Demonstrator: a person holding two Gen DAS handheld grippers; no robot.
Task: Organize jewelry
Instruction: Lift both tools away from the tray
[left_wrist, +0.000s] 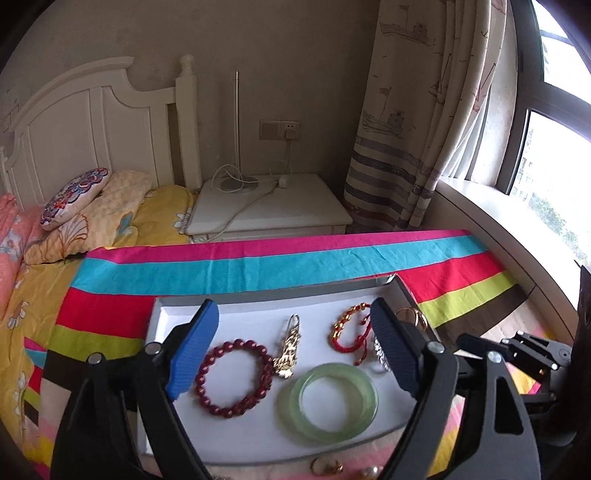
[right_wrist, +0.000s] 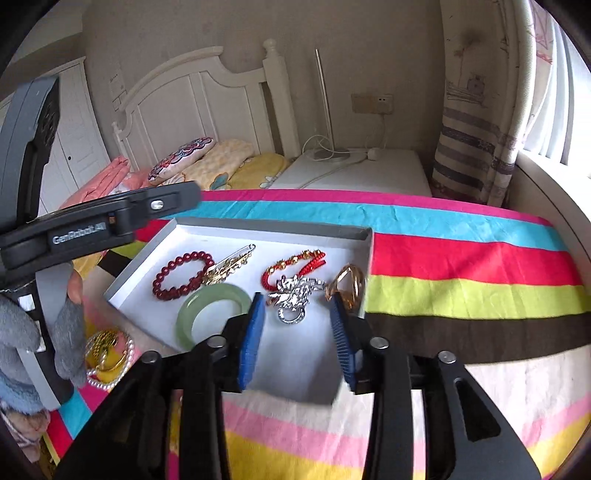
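A shallow white tray (left_wrist: 243, 435) (right_wrist: 207, 232) lies on the striped bedspread. It holds a dark red bead bracelet (left_wrist: 233, 373) (right_wrist: 181, 275), a green jade bangle (left_wrist: 328, 400) (right_wrist: 212, 314), a gold hair clip (left_wrist: 288, 349) (right_wrist: 231, 264), a red-and-gold cord bracelet (left_wrist: 349, 328) (right_wrist: 291, 269), a silver brooch (right_wrist: 295, 295) and gold rings (right_wrist: 349, 282) at the right wall. My left gripper (left_wrist: 293, 321) is open above the tray, empty. My right gripper (right_wrist: 297, 321) is open over the tray's near right part, just short of the brooch, empty.
More gold and pearl jewelry (right_wrist: 107, 354) lies on the bedspread left of the tray; a gold ring (left_wrist: 327, 467) lies in front of it. A white nightstand (left_wrist: 269, 206) with a lamp stands behind the bed. Pillows (left_wrist: 74, 199) lie at the headboard. A curtain (left_wrist: 424, 129) and window are at right.
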